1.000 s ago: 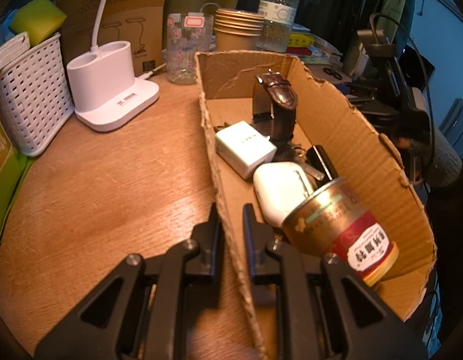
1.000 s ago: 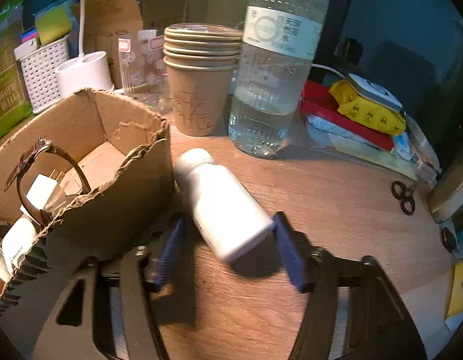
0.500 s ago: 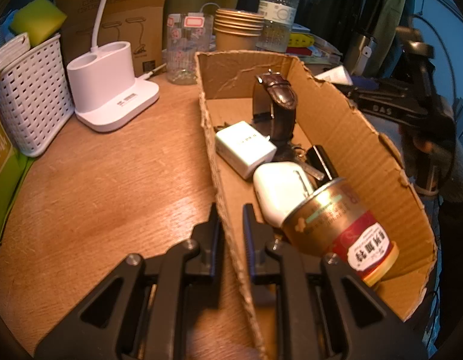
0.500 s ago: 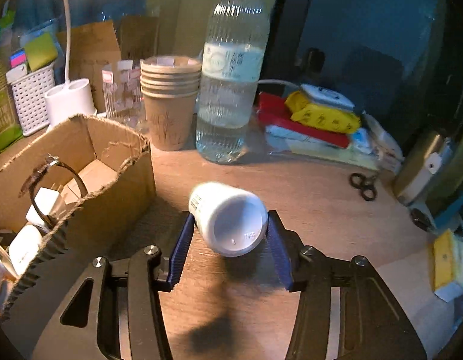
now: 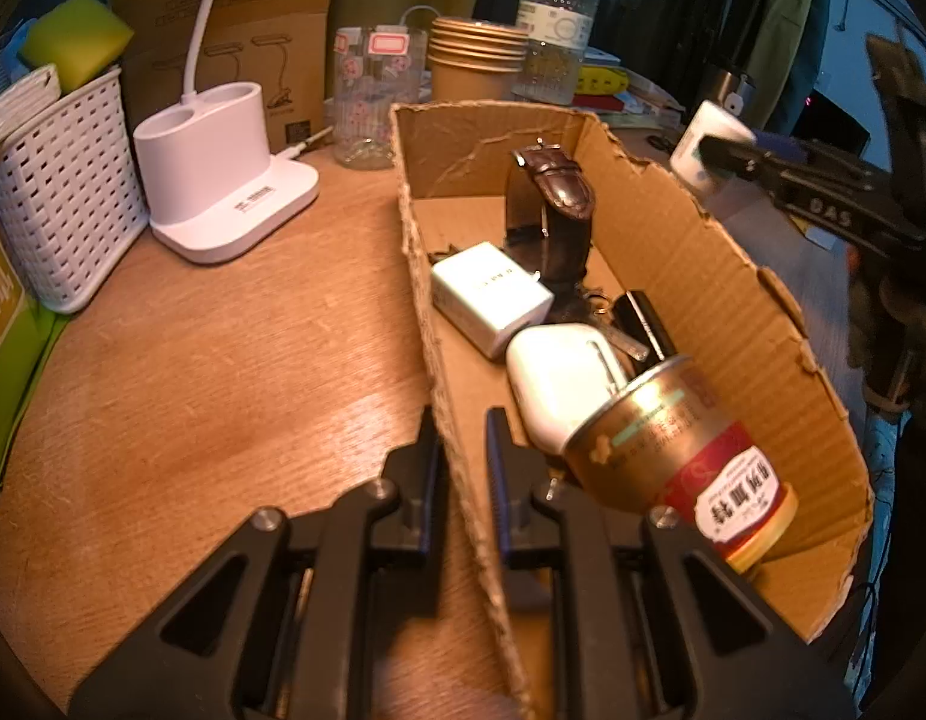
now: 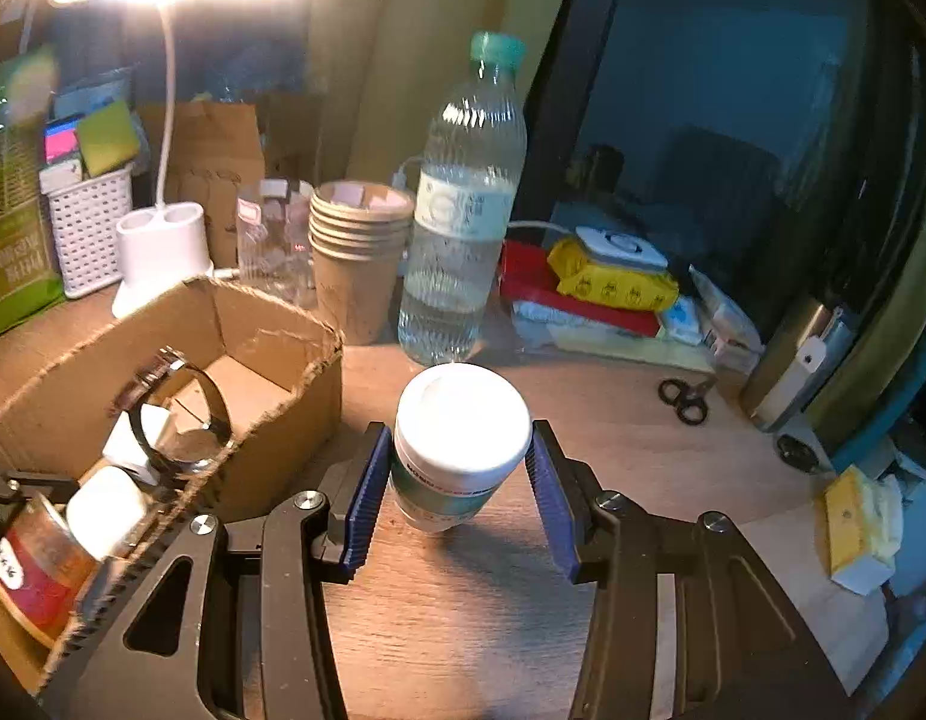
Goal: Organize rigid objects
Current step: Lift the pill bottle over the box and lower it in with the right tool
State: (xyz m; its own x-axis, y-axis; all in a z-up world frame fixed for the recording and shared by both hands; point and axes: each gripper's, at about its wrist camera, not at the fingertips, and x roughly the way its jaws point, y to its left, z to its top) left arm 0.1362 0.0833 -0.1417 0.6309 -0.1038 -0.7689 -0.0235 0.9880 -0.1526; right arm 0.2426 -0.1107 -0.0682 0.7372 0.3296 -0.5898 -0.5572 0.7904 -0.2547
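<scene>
- Left gripper (image 5: 463, 450): its jaws are pinching the near side wall of the cardboard box (image 5: 703, 252), one finger outside and one inside.
- Right gripper (image 6: 460, 480): its blue pads are pressing both sides of a white bottle (image 6: 460, 450), which is hanging clear of the table (image 6: 463, 630), cap toward the camera, just right of the box.
- The left view is showing the box contents in full: a brown-strapped watch (image 5: 556, 204) standing at the far end, a white charger (image 5: 490, 297) beside it, a white case (image 5: 562, 381) nearer, dark items that are too obscured to identify, and a gold and red can (image 5: 679, 456) lying on its side at the near end.
- The right view is showing only part of these over the box wall.
- Only the right view is showing small scissors (image 6: 682, 401) and a yellow packet (image 6: 613, 279) on the table's far side.
- Only the left view is showing the right gripper from outside, beyond the box's right wall.
- Both views are showing a water bottle (image 6: 463, 210), stacked paper cups (image 6: 358, 252), a white lamp base (image 5: 223, 180) and a white basket (image 5: 61, 192).
</scene>
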